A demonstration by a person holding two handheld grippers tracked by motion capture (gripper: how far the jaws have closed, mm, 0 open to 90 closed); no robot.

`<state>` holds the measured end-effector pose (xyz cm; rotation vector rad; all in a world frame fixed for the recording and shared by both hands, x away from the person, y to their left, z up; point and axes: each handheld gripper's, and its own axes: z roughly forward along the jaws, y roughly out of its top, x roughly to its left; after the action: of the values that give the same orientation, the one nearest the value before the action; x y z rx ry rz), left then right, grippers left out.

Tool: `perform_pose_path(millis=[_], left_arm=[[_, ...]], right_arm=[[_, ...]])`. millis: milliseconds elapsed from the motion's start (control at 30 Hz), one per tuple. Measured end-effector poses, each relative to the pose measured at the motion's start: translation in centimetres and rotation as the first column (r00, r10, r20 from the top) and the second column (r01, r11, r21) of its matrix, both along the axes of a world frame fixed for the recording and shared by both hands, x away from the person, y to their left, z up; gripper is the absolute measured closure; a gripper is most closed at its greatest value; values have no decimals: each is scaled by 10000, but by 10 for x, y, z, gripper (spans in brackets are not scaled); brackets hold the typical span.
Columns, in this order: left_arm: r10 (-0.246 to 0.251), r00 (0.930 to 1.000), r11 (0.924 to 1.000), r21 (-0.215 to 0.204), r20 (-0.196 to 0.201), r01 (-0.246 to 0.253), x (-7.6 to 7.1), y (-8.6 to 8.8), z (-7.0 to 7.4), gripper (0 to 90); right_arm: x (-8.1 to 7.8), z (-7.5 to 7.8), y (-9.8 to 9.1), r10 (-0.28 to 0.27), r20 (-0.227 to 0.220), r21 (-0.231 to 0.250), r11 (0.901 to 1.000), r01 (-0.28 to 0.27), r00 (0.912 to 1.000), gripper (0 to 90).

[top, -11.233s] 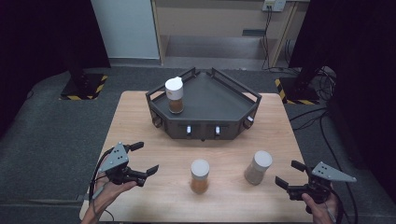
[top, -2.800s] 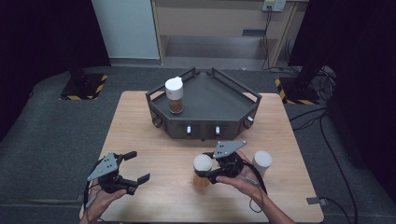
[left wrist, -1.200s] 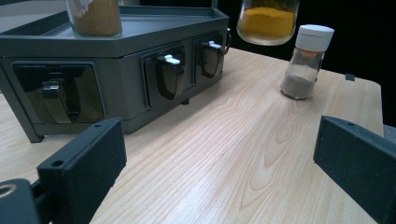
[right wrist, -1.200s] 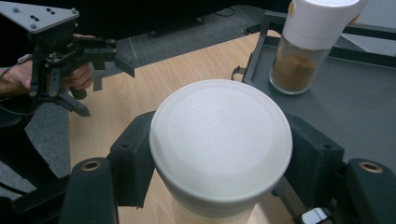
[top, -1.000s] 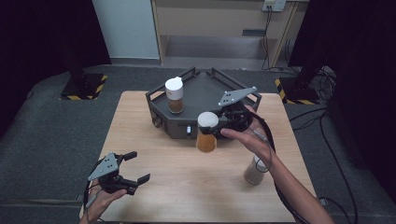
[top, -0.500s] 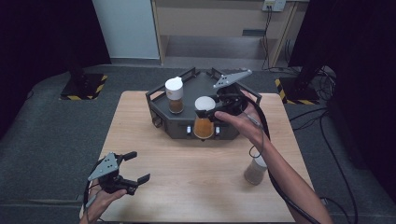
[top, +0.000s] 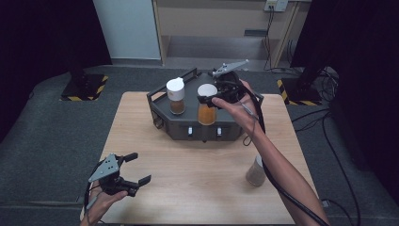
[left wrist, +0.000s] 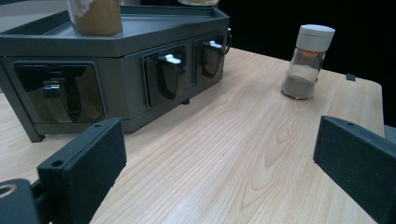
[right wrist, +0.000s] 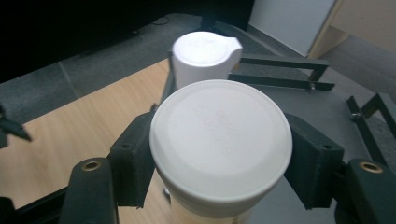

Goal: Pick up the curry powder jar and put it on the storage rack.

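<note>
In the high view, the right gripper is closed on the white-capped glass jar of orange-brown powder and holds it above the dark grey angular metal rack, just beside the white-capped glass jar of brown powder standing on the rack's tray. The probable fault here is a collision between the two jars if the carried one is set down too near its neighbour; a knock could tip the standing jar. The left gripper rests near the front-left edge of the light wooden surface with its jaws apart and empty. A third glass jar of grey-brown powder stands on the surface close under the right forearm, so a careless withdrawal of that arm could upset it. In the left gripper view, the jaws stand wide with nothing between them, and the rack's front drawers and the grey-brown jar lie ahead. In the right gripper view, the pads press on the jar just beneath its white cap; such a high hold could let the body swing and strike the rack's raised rail during lowering.
</note>
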<state>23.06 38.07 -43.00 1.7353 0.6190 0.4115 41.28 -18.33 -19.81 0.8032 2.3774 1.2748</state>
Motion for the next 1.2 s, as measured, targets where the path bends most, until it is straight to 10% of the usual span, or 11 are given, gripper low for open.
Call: perform_pose_path(millis=[1200], left_arm=[[44, 10000, 10000, -48, -27, -44, -1, 2, -1, 11]], right_arm=[[53, -24, 30, -1898, -100, -322, 9814, 1894, 9818, 340]])
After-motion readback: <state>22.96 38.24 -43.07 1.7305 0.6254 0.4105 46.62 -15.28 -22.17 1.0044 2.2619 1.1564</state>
